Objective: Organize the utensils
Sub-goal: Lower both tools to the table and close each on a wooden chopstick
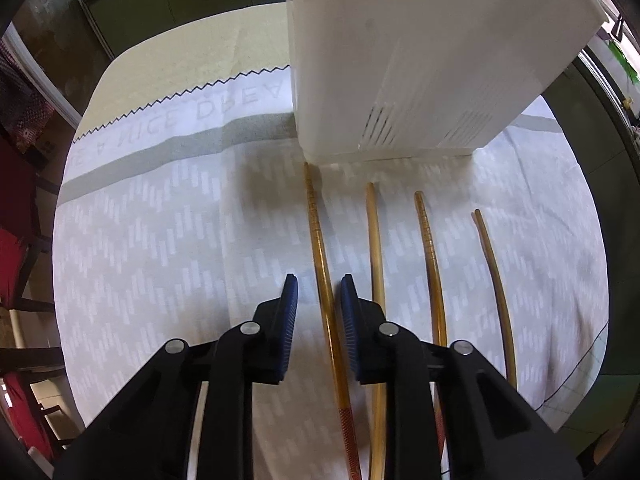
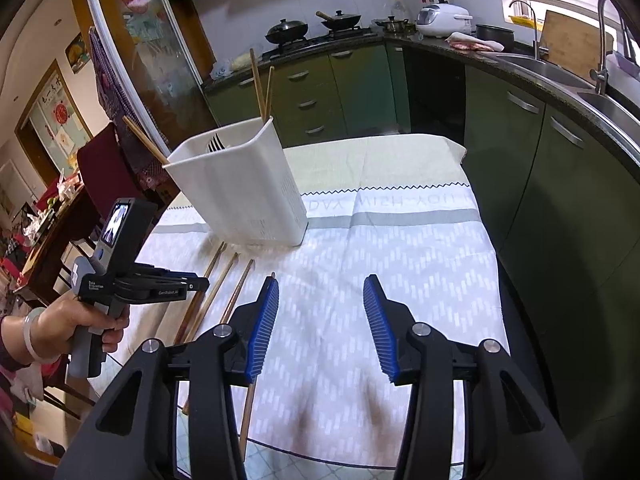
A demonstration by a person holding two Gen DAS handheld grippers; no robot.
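Note:
Four wooden chopsticks lie side by side on the white patterned cloth (image 1: 180, 240) in front of a white utensil holder (image 1: 400, 60). My left gripper (image 1: 319, 280) points steeply down at the cloth, and the leftmost chopstick (image 1: 316, 232) runs between its blue pads (image 1: 290, 304) with a small gap on each side. The right wrist view shows the holder (image 2: 240, 188) with two chopsticks (image 2: 260, 84) and a dark fork (image 2: 216, 142) standing in it. My right gripper (image 2: 323, 280) hangs open over bare cloth. The nearest chopstick (image 2: 242, 284) lies just left of its left finger.
The table edge (image 2: 492, 264) runs close on the right, with green cabinets (image 2: 540, 184) beyond it. A hand (image 2: 92, 320) holds the left gripper (image 2: 192, 284) at the left. Dark chairs (image 2: 108, 164) stand on that side. The counter behind carries woks (image 2: 288, 28) and a rice cooker (image 2: 442, 20).

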